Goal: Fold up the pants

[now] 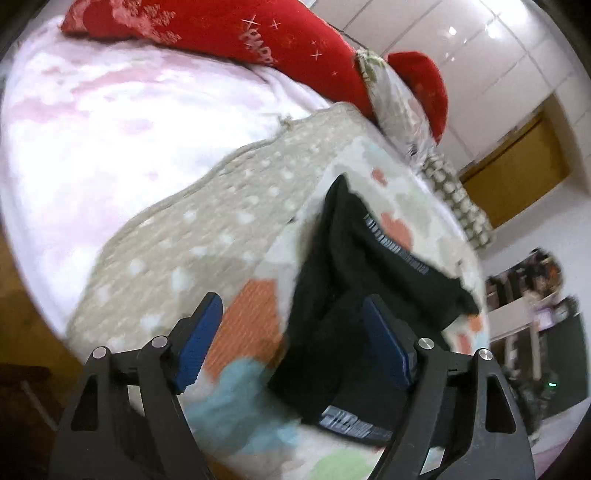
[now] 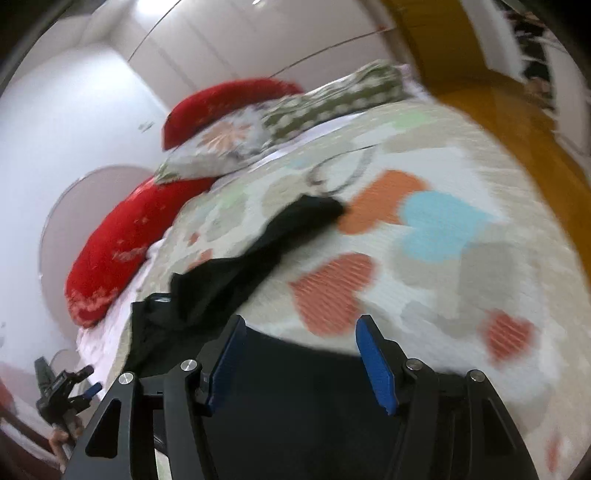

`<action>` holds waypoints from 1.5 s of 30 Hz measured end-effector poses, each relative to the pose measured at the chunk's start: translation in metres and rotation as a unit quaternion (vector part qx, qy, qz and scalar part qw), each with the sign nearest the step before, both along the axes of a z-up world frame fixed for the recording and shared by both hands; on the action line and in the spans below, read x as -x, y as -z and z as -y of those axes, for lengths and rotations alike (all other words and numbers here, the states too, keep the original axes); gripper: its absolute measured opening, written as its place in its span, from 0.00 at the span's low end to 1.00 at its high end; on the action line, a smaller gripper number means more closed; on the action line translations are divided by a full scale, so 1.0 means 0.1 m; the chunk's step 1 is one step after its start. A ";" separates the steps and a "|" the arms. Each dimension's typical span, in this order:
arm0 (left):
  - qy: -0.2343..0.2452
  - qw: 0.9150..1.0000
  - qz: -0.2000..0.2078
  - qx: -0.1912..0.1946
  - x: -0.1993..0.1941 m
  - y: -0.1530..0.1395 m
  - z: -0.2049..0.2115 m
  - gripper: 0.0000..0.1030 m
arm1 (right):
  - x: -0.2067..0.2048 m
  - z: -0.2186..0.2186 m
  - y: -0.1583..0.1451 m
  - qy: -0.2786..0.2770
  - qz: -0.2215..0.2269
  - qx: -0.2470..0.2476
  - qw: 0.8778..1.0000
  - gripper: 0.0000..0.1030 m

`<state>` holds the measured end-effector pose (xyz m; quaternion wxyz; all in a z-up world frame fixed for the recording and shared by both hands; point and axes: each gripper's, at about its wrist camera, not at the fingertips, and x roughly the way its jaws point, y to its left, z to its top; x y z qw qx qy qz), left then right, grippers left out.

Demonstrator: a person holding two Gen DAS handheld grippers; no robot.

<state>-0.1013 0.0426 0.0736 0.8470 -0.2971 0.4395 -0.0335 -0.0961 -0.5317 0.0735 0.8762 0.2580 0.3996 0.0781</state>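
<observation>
1. Left wrist view: the left gripper (image 1: pixel 291 328) has its jaws spread wide and grasps nothing. The black pants (image 1: pixel 354 266) lie crumpled on the heart-patterned bedspread (image 1: pixel 255 306), just beyond the jaws, with the red pillow (image 1: pixel 229 29) far behind.
2. Right wrist view: the right gripper (image 2: pixel 299 354) has its jaws released over the pants (image 2: pixel 229 273); the blur makes contact hard to judge.

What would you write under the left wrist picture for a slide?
Open left hand-held gripper above black pants lying rumpled on a heart-patterned blanket.
</observation>
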 end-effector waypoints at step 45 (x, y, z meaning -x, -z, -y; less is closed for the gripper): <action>0.225 0.967 0.119 -0.021 -0.10 -0.35 0.55 0.15 | 1.28 0.54 0.23 0.067 0.023 -0.098 0.993 0.09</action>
